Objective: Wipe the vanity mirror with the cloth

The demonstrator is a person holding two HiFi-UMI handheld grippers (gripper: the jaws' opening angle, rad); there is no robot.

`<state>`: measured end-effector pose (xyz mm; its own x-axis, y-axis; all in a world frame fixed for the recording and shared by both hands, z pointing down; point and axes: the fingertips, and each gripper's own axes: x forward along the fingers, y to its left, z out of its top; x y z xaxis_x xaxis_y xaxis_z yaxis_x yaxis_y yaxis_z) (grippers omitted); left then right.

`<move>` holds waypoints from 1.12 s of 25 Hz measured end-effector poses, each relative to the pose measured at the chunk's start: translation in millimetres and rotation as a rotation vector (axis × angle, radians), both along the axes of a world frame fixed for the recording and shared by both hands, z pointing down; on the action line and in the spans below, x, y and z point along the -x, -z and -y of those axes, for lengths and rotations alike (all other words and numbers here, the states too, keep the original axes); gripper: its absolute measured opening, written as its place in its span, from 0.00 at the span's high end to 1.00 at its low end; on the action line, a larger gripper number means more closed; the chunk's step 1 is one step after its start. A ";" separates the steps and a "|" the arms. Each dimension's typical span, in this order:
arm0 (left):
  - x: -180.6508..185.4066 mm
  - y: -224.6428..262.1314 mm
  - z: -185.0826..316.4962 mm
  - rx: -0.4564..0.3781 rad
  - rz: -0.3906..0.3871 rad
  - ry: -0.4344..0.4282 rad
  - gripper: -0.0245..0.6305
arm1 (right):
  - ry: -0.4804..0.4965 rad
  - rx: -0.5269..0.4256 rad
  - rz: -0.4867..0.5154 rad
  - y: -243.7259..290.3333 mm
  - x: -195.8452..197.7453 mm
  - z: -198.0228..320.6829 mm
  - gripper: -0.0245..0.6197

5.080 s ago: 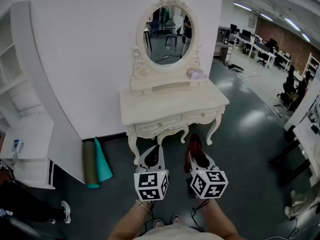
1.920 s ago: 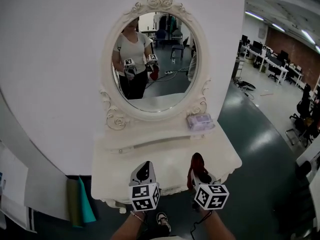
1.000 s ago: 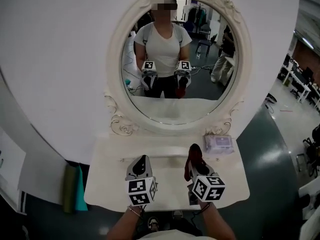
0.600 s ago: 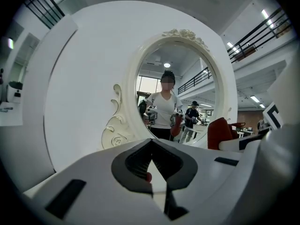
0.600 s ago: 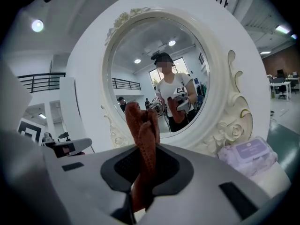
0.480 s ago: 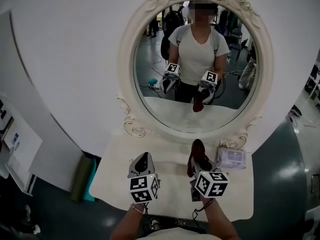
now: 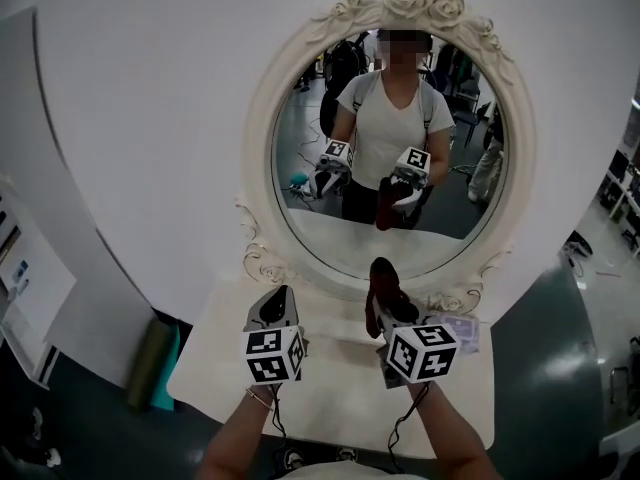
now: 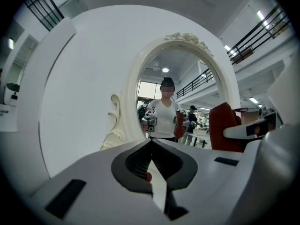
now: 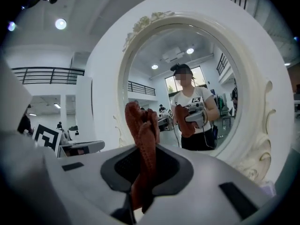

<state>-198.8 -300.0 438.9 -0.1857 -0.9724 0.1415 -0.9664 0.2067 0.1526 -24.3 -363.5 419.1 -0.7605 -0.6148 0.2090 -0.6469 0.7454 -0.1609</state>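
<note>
In the head view I stand at the dressing table, facing its oval mirror. My right gripper is clamped on the dark red cloth, which sticks up out of the jaws in front of the mirror's lower frame. As far as I can tell, the cloth is not on the glass. My left gripper hangs beside it over the table and carries nothing. A pack of wipes lies just to the right.

In the left gripper view the jaws of my left gripper are pressed together with nothing between them. The mirror rises ahead, and the cloth shows off to the right.

In the right gripper view my right gripper pinches the cloth in a narrow upright bunch. The mirror fills the space behind it.

I judge that I am in the approach and the wiping has not begun. Next I need to raise the cloth, press it onto the glass and sweep across. The bunch is narrow, so I must lead with the fabric and keep the hard jaws off the surface.
</note>
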 end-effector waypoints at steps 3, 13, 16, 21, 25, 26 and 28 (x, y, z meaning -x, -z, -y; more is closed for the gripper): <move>8.2 38.4 21.1 -0.033 0.020 -0.046 0.96 | 0.033 -0.129 -0.026 52.5 15.1 11.5 0.87; 30.8 172.7 56.7 -0.131 0.145 -0.113 0.96 | 0.047 -0.524 -0.235 195.0 54.3 35.3 0.87; 44.4 207.4 63.6 -0.154 0.181 -0.100 0.96 | 0.038 -0.599 -0.322 226.5 70.2 43.4 0.87; 57.2 251.6 71.2 -0.191 0.192 -0.083 0.96 | 0.011 -0.763 -0.511 272.0 102.4 47.1 0.87; 60.5 281.4 75.9 -0.211 0.181 -0.103 0.96 | -0.080 -0.969 -0.727 307.8 123.4 50.9 0.87; 61.8 288.3 76.4 -0.210 0.186 -0.107 0.96 | -0.107 -1.016 -0.771 315.8 127.1 51.3 0.87; 63.8 300.8 76.1 -0.207 0.203 -0.113 0.96 | -0.150 -1.078 -0.844 326.3 133.0 52.0 0.87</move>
